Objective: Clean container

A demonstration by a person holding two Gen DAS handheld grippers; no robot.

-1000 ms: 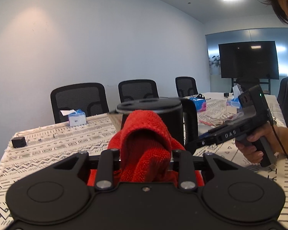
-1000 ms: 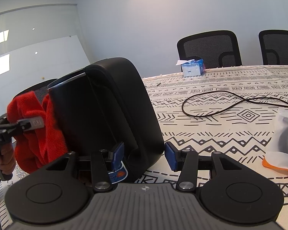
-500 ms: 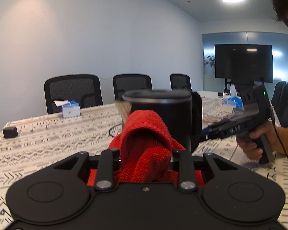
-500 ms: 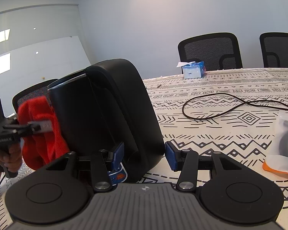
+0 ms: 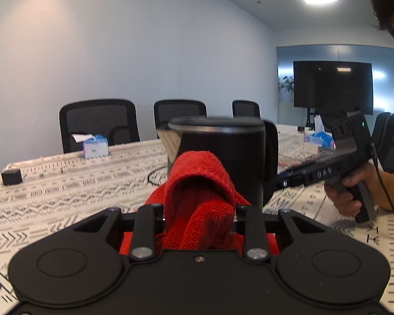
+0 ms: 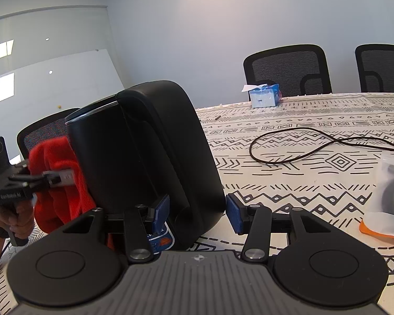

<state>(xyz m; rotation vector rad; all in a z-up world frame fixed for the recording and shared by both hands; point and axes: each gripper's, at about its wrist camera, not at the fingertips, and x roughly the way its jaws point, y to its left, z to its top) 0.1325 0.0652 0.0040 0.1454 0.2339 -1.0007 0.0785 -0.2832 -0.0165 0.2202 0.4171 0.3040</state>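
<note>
A black kettle [image 5: 223,157] [image 6: 134,157] is tilted over the patterned tablecloth [image 6: 302,183]. My right gripper [image 6: 197,210] is shut on its thick handle, blue pads on either side; in the left wrist view that gripper [image 5: 278,183] comes in from the right, held by a hand [image 5: 346,194]. My left gripper [image 5: 199,210] is shut on a bunched red cloth [image 5: 199,183] [image 6: 55,157], which presses against the kettle's side opposite the handle. The kettle's base is hidden behind the cloth and the grippers.
A blue tissue box [image 5: 94,148] [image 6: 264,95] stands by the far edge in front of black chairs [image 5: 99,123]. A dark cable [image 6: 275,161] loops on the cloth. A white bag with an orange edge [image 6: 388,210] lies at the right. A small black box [image 5: 11,177] sits far left.
The red cloth in my left gripper has shifted a little along the kettle's side. The right gripper and the kettle handle have kept still.
</note>
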